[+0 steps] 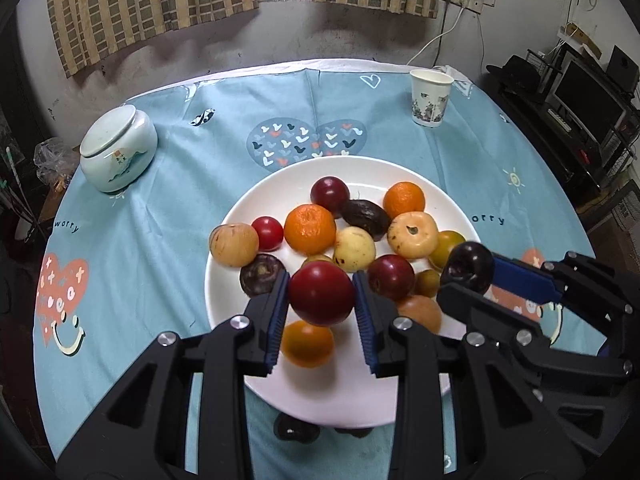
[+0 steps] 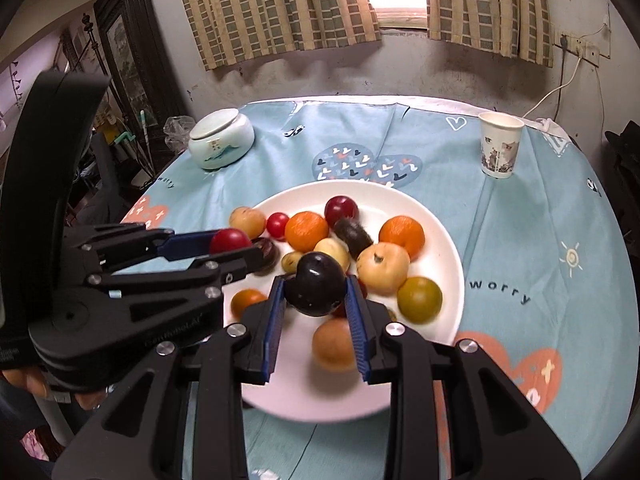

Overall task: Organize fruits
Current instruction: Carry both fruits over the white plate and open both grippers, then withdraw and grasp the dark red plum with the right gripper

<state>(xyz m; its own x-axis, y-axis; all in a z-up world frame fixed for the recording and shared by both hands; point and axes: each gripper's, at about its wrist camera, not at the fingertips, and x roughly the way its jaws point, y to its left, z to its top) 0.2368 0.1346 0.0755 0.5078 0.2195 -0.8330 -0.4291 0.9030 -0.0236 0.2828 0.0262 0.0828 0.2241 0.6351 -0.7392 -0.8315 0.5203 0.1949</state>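
Observation:
A white plate (image 1: 228, 280) holds several fruits: oranges (image 1: 310, 228), red, dark purple, yellow and greenish ones. My left gripper (image 1: 322, 300) is shut on a red plum (image 1: 322, 294), held just above the plate's near half; it also shows in the right wrist view (image 2: 230, 246). My right gripper (image 2: 316, 292) is shut on a dark purple plum (image 2: 316, 284) above the plate (image 2: 440, 220); it shows in the left wrist view (image 1: 470, 274) at the plate's right side. The two grippers are side by side.
A pale ceramic lidded jar (image 1: 118, 148) stands at the far left of the round table with its blue patterned cloth (image 1: 160, 220). A paper cup (image 1: 430, 98) stands at the far right. Dark fruit (image 1: 296, 430) lies on the cloth below the plate's near rim.

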